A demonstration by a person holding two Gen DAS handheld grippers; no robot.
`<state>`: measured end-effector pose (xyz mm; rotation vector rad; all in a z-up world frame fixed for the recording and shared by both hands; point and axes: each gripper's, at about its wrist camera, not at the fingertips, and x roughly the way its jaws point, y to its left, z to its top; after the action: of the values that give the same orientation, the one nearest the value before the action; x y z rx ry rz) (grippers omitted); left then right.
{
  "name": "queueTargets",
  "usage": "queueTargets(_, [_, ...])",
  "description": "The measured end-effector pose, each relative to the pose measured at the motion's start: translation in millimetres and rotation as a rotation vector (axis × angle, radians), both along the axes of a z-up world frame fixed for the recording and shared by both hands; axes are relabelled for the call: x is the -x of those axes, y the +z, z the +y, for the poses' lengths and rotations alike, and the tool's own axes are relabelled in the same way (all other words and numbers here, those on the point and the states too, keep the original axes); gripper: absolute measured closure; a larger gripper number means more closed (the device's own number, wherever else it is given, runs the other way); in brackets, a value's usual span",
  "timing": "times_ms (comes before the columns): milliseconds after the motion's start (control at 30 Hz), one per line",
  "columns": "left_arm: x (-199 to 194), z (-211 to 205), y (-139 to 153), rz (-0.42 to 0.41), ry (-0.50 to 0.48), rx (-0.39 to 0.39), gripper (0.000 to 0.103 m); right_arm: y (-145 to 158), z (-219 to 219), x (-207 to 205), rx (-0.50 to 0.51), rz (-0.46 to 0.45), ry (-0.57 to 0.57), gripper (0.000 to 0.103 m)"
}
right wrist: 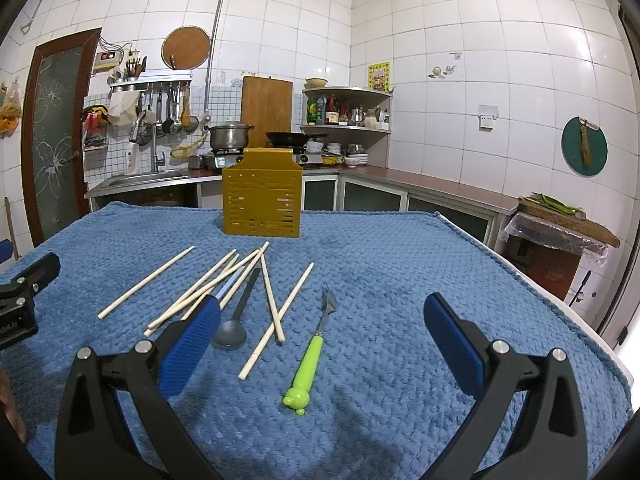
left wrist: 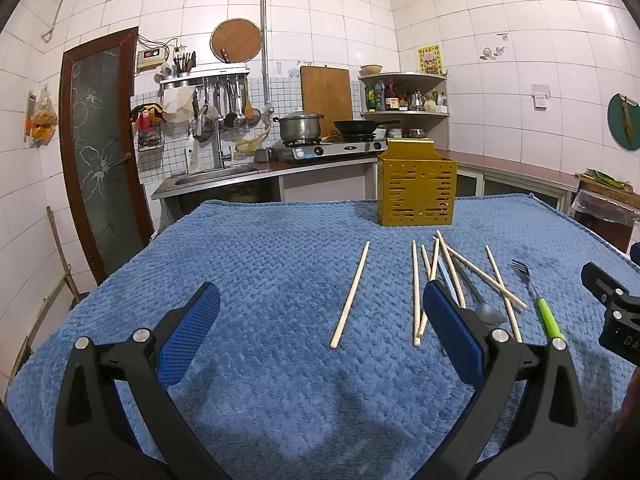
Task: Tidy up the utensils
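Observation:
A yellow perforated utensil holder [left wrist: 417, 189] [right wrist: 261, 196] stands upright at the far side of the blue towel. Several wooden chopsticks [left wrist: 452, 276] [right wrist: 208, 284] lie scattered in front of it; one chopstick [left wrist: 350, 295] [right wrist: 146, 282] lies apart to the left. A dark grey spoon [left wrist: 480, 300] [right wrist: 234, 326] and a green-handled fork [left wrist: 544, 308] [right wrist: 310, 354] lie among them. My left gripper [left wrist: 320, 328] is open and empty above the towel, the single chopstick between its fingers. My right gripper [right wrist: 322, 336] is open and empty, the fork and spoon between its fingers.
The blue towel [left wrist: 260, 260] [right wrist: 400, 264] covers the table. Behind it are a sink [left wrist: 216, 174], a gas stove with a pot [left wrist: 300, 126] and a pan, and a corner shelf [left wrist: 404, 96]. The right gripper's body shows at the left wrist view's right edge [left wrist: 616, 308].

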<state>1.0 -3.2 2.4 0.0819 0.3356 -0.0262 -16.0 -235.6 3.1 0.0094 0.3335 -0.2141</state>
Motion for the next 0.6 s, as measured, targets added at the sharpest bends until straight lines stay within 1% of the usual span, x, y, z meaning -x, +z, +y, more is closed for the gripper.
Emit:
queueTargets(267, [1.6,-3.4,2.1,0.001,0.000,-0.001,0.005,-1.2,-2.1,-0.4,-0.011,0.001,-0.006,0.004])
queueTargets(467, [2.4,-8.9,3.8,0.002,0.002,-0.002,0.005,-2.1,-0.7,-0.6,0.001,0.000,-0.008,0.004])
queueTargets(500, [0.6,0.7,0.3,0.000,-0.001,0.002,0.005,-1.9,-0.2,-0.4,0.003,-0.001,-0.008,0.004])
queueTargets(600, [0.6,1.2,0.5,-0.001,-0.001,0.002,0.005,-1.9,-0.3,-0.7,0.003,-0.001,-0.008,0.004])
